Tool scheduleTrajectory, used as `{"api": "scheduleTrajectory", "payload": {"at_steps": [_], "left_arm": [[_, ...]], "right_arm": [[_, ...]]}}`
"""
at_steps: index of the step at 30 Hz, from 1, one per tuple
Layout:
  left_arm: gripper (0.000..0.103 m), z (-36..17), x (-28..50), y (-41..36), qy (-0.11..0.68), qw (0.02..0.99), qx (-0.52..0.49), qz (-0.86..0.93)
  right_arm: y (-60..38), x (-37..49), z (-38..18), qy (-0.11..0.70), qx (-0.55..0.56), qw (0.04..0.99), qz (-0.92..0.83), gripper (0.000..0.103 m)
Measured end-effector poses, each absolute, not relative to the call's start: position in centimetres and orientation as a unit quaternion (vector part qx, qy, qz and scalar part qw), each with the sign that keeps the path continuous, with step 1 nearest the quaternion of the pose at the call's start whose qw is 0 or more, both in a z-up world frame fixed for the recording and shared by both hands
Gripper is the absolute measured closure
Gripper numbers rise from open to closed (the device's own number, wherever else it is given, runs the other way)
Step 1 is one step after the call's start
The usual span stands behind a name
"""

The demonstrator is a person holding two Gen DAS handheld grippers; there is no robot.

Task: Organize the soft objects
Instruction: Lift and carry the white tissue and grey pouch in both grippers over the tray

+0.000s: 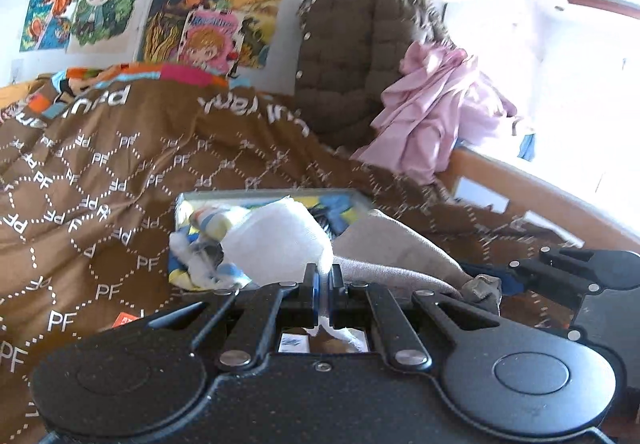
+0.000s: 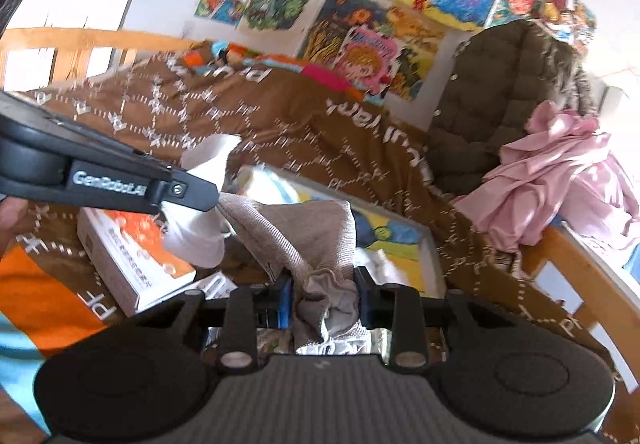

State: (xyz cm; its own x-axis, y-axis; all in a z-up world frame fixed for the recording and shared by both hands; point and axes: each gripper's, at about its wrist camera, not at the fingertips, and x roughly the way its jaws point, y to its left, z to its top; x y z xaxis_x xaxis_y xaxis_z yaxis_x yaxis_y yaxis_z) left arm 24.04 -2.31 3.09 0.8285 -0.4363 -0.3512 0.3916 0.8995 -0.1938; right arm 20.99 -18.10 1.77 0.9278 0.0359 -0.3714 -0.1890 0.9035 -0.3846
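Clamping a white sock (image 1: 280, 240), the left gripper (image 1: 324, 276) has its jaws drawn nearly together on the fabric, which bulges forward from the fingertips and trails back between the fingers. In the right wrist view the same gripper (image 2: 188, 196) enters from the left, with the white sock (image 2: 200, 204) hanging above and below its tip.

The right gripper (image 2: 324, 284) is clenched on a beige sock (image 2: 304, 232); bunched cloth fills the gap between the blue-padded fingers (image 2: 286, 294) and spreads forward and upward from them. In the left wrist view the beige sock (image 1: 392, 248) extends to the right of the left gripper, toward the right gripper (image 1: 516, 264) at the frame's right edge. The two socks lie just beside each other, between the grippers.

Directly ahead of both grippers, a shallow tray (image 1: 360, 198) with a colourful printed base rests on the brown patterned blanket (image 1: 120, 172) and holds a multicoloured cloth (image 1: 200, 256). Left of the right gripper lies a white-and-orange box (image 2: 128, 256). Farther ahead and to the right stand a brown quilted jacket (image 1: 352, 56) and a pink garment (image 1: 432, 108) draped on a wooden bed rail (image 1: 540, 196). Cartoon posters (image 1: 188, 12) cover the wall beyond.
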Motion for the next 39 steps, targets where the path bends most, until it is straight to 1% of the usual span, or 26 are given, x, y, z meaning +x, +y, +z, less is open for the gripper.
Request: {"api": "scheduleTrajectory", "payload": {"at_steps": [4, 9, 13, 21, 26, 29, 34, 39], "left_arm": [[0.100, 4.9, 21.4, -2.7, 0.182, 0.957, -0.056, -0.219], [0.100, 6.7, 17.0, -3.5, 0.177, 0.958, -0.058, -0.220], [0.100, 8.0, 13.5, -4.5, 0.171, 0.959, -0.053, -0.220], [0.100, 11.5, 9.6, -6.1, 0.190, 0.955, -0.084, -0.213], [0.100, 14.0, 10.4, -9.4, 0.189, 0.957, -0.070, -0.208], [0.099, 14.4, 12.0, -11.5, 0.199, 0.953, -0.086, -0.211], [0.099, 13.2, 15.5, -14.3, 0.210, 0.951, -0.087, -0.208], [0.099, 11.7, 20.2, -15.1, 0.221, 0.952, -0.083, -0.195]], "right_arm": [[-19.3, 18.6, 3.7, 0.159, -0.185, 0.969, 0.049, 0.069], [-21.2, 14.7, 5.3, 0.142, -0.127, 0.981, 0.045, 0.069], [-22.1, 11.4, 6.7, 0.116, -0.109, 0.986, 0.040, 0.069], [-25.4, 6.4, 9.7, 0.098, -0.070, 0.992, 0.030, 0.069], [-29.1, 6.1, 11.0, 0.094, -0.036, 0.995, 0.018, 0.069], [-31.1, 6.8, 10.9, 0.090, -0.025, 0.996, 0.013, 0.068], [-34.2, 10.7, 10.0, 0.079, -0.004, 0.997, 0.003, 0.068], [-35.5, 16.9, 9.4, 0.071, 0.009, 0.997, 0.009, 0.068]]}}
